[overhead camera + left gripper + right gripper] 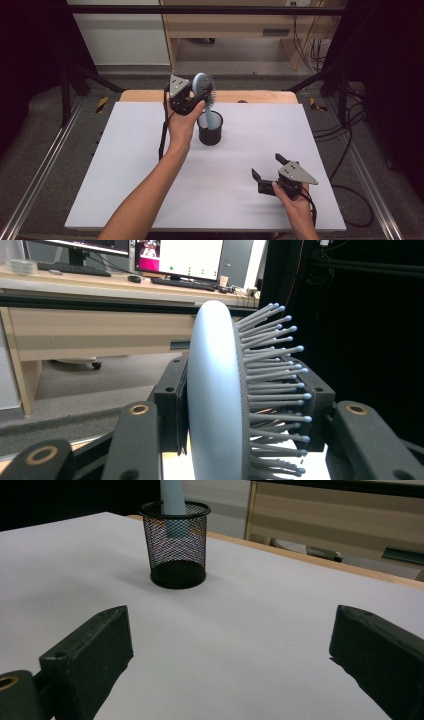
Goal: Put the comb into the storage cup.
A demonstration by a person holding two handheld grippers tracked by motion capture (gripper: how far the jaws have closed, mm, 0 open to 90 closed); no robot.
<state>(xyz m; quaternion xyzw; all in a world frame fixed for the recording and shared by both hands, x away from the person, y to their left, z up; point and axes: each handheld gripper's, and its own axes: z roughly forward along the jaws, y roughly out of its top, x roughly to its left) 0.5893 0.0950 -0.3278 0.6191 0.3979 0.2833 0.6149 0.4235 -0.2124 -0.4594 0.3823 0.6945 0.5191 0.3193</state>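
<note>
A pale blue hairbrush (204, 90) stands head up, its handle lowered into a black mesh cup (210, 129) near the middle back of the white table. My left gripper (192, 102) is shut on the brush head; in the left gripper view the jaws press the brush's smooth back (215, 390) and its bristle side. In the right gripper view the handle (172, 502) reaches down inside the cup (176, 545). My right gripper (269, 170) rests low at the front right, open, with nothing between its jaws (230, 660).
The white sheet (125, 165) covers the table, whose wooden edge (260, 96) shows at the back. Cables lie on the floor to the right (345, 150). A desk with monitors (175, 260) stands beyond the table.
</note>
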